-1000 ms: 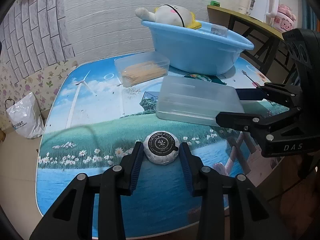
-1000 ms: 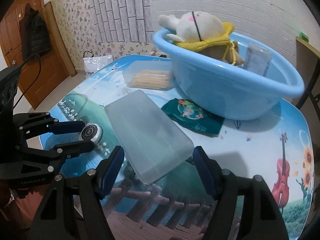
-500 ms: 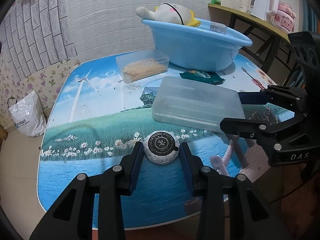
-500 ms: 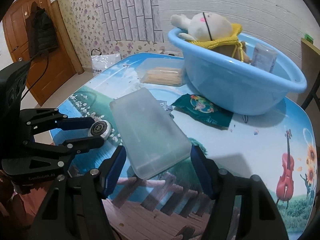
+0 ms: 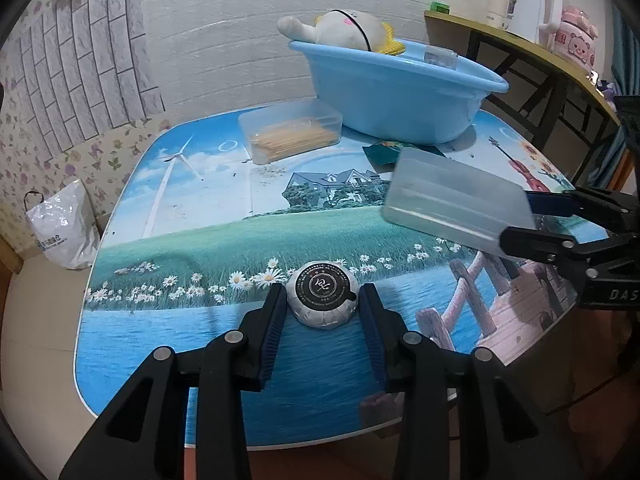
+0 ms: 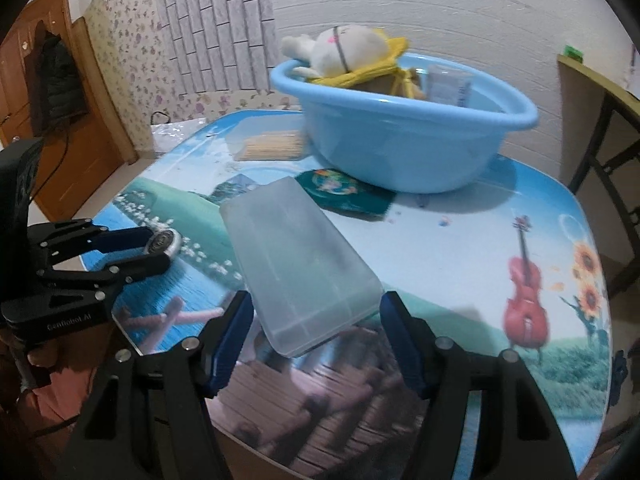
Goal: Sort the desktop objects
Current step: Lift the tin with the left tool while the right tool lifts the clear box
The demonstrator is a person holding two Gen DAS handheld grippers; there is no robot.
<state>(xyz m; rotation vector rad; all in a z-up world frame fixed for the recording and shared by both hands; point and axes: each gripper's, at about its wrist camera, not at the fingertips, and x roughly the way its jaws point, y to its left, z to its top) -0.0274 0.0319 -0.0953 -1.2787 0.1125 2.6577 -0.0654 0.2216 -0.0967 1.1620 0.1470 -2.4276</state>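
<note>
The frosted plastic lid [image 6: 298, 268] now hangs tilted above the worktop [image 5: 192, 216], lifted off the picture-printed surface where it lay flat a second ago; its far edge has swung clear of the green packet [image 6: 344, 194] beside the blue basin [image 6: 400, 148]. The right claw [image 6: 316, 336] is clamped on the lid's near end, blue pads against both long edges. The left claw [image 5: 322, 312] stays clamped on the round white-wrapped puck [image 5: 323, 300], resting at the near edge of the worktop among the printed daisies. The puck's black round label carries a white emblem and a ring of small print too fine to read. White lettering reading "DAS" shows on the right claw's body in the left wrist view; the left claw's body bears "Genrobot.AI". A clear box of yellow sticks [image 5: 290, 132] sits at the far left of the basin, which holds a plush toy [image 6: 340, 54].
</note>
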